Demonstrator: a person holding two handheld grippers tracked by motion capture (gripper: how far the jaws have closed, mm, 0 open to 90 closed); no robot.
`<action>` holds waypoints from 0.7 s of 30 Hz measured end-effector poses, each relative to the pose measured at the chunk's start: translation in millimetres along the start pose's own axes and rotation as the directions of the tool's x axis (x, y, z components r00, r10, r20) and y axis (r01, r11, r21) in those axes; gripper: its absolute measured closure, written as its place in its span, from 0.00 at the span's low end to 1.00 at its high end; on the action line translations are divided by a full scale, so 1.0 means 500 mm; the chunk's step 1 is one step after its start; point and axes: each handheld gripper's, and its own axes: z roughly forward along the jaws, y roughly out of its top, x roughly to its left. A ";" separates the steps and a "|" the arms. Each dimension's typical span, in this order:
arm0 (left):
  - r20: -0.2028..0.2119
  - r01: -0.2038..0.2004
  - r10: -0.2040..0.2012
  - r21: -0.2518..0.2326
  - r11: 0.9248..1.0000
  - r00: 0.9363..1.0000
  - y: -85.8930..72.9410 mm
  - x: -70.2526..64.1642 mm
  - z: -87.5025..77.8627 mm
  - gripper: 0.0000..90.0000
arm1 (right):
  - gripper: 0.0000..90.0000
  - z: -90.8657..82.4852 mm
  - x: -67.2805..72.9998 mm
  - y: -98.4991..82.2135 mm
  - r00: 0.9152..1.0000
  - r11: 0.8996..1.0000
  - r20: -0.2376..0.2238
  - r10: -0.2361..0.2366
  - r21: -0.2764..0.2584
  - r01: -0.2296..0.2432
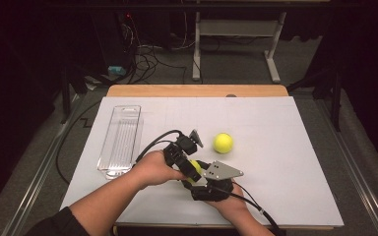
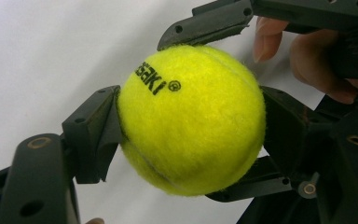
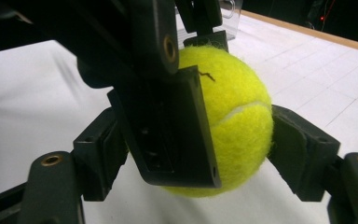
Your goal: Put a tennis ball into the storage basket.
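Near the front edge of the white tabletop [image 1: 285, 187], the two hands meet around one tennis ball [image 1: 195, 169]. The left gripper [image 2: 191, 135] has its jaws pinching that ball on both sides. The right gripper [image 3: 193, 149] also has the ball between its jaws; whether both pads press it cannot be told. Farther out lies a second tennis ball [image 1: 223, 142], and a clear plastic tray [image 1: 120, 140] sits to the left.

High view overhead, facing forward-down; both gripper views close-up — share tennis ball [image 2: 191, 119].
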 end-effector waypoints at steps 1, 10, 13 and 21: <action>-0.002 0.000 0.000 -0.001 1.000 1.000 0.000 0.000 -0.001 0.30 | 0.22 0.000 0.000 0.000 1.000 1.000 0.001 0.002 -0.002 -0.002; -0.042 0.022 -0.022 -0.009 1.000 0.999 -0.004 0.013 -0.021 0.30 | 0.00 -0.001 -0.007 -0.005 1.000 1.000 0.014 -0.001 -0.003 0.001; -0.062 0.038 -0.038 -0.004 0.999 0.997 -0.010 0.027 -0.031 0.30 | 0.00 -0.009 -0.012 -0.005 1.000 1.000 0.025 0.001 -0.009 -0.001; -0.110 0.093 -0.093 -0.006 0.996 0.990 -0.034 0.068 -0.066 0.30 | 0.00 -0.034 -0.032 -0.011 0.999 1.000 0.053 0.005 -0.008 -0.005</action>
